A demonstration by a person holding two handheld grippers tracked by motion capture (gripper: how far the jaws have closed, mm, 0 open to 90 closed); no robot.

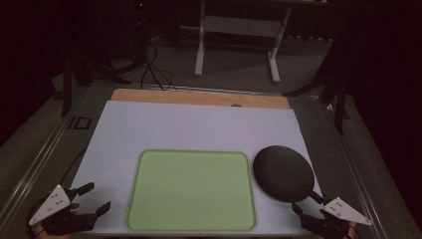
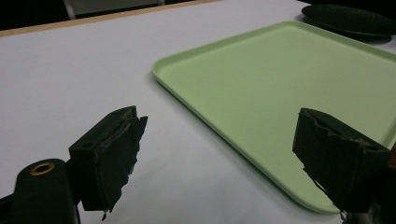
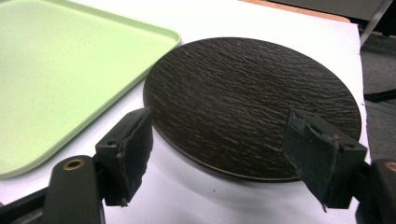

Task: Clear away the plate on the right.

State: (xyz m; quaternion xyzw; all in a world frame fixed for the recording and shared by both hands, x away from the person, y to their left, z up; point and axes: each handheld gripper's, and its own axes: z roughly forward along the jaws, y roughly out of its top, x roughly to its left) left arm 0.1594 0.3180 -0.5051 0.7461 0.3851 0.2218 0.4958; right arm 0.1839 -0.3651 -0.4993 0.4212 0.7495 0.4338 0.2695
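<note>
White tabletop (image 1: 199,124) | smooth green rectangular tray (image 1: 191,189) | round ridged dark plate (image 1: 282,173) | both grippers' fingers apart, empty

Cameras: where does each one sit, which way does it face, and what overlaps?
High view: above the person's side, looking forward and down at the table; both hand-held grippers, left and right, at the bottom.
Left gripper view: low on the left hand-held gripper, facing the tray; open jaws frame it.
Right gripper view: on the right hand-held gripper, facing the plate; open jaws.
Shared: tray and plate appear in all three.
</note>
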